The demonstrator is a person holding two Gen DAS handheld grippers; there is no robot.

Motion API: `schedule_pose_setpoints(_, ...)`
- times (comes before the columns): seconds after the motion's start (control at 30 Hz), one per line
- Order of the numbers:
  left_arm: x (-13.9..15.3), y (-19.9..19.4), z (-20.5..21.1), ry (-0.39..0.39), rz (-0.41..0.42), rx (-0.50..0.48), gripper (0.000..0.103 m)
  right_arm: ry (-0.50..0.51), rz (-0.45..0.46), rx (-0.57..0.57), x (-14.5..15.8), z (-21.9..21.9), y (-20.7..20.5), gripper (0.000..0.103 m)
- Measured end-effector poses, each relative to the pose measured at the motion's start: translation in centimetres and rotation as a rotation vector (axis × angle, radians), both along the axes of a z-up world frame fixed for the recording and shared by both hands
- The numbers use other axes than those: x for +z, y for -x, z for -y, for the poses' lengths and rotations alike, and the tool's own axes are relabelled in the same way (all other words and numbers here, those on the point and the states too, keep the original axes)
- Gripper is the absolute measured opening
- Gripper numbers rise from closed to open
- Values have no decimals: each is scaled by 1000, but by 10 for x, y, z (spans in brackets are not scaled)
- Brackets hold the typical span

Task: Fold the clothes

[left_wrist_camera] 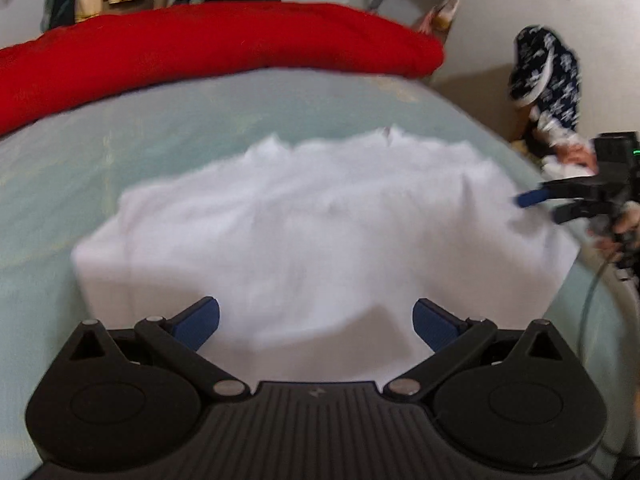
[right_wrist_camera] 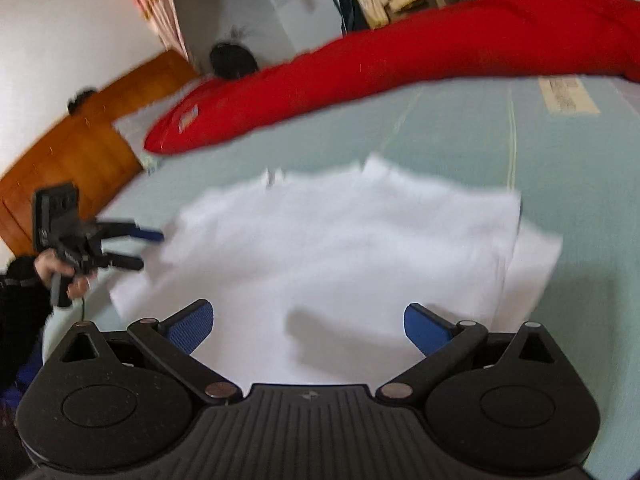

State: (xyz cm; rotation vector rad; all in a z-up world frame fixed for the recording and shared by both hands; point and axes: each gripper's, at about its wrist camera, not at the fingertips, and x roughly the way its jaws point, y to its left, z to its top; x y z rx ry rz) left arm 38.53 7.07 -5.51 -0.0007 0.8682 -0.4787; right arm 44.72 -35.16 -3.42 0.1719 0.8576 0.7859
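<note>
On the pale green bed surface, the white garment lies spread flat, with the left gripper and right gripper both spread wide and empty above its near edge, apparently positioned to take opposite sides for a fold.

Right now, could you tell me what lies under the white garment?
The white cloth garment lies flat on the pale green bed sheet, which shows on all sides. Whatever the garment covers cannot be seen.
</note>
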Motion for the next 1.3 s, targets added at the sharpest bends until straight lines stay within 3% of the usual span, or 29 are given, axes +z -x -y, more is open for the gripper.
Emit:
schedule_pose_setpoints(0.1, -6, 29, -9, -58, 57, 6, 102, 77, 29, -7, -6, 4, 37, 103)
schedule_pose_setpoints(0.23, 8, 47, 4, -172, 83, -5, 102, 201, 74, -10, 4, 0, 73, 103)
schedule_pose_setpoints(0.3, 22, 52, 11, -130, 138, -35, 102, 235, 113, -18, 17, -10, 78, 103)
schedule_pose_setpoints(0.43, 21, 44, 24, -84, 146, 6, 102, 228, 229, -13, 31, -56, 70, 103)
schedule_pose_setpoints(0.57, -7, 45, 21, -155, 108, 90, 102, 306, 216, -63, 10, -106, 46, 103)
schedule_pose_setpoints(0.63, -14, 64, 9, -151, 125, 100, 102, 376, 190, -77, -5, -109, 46, 103)
schedule_pose_setpoints(0.67, -14, 74, 2, -134, 117, 96, 102, 374, 198, -86, -11, -100, 54, 103)
schedule_pose_setpoints(0.73, -11, 84, -3, -193, 93, 101, 102, 334, 190, -108, -15, -77, 65, 103)
schedule_pose_setpoints(0.8, -3, 79, -11, -152, 69, 97, 102, 307, 156, -125, -12, -59, 69, 103)
schedule_pose_setpoints(0.93, 28, 40, -14, -30, 142, 121, 102, 237, 167, -136, 8, -57, 54, 103)
schedule_pose_setpoints(1.03, 39, 1, 3, 91, 135, 30, 102, 229, 239, -47, 22, -81, 31, 103)
schedule_pose_setpoints(1.1, 33, -26, 16, 123, 125, 5, 102, 212, 249, 21, 20, -100, 10, 103)
schedule_pose_setpoints(1.17, 18, -51, 21, 138, 90, 17, 102, 182, 217, 74, 11, -114, -12, 103)
schedule_pose_setpoints(1.23, 1, -64, 18, 76, 59, 67, 102, 194, 192, 79, 1, -118, -24, 103)
schedule_pose_setpoints(1.3, -8, -58, 1, 51, 81, 69, 101, 231, 205, 71, -7, -106, -28, 103)
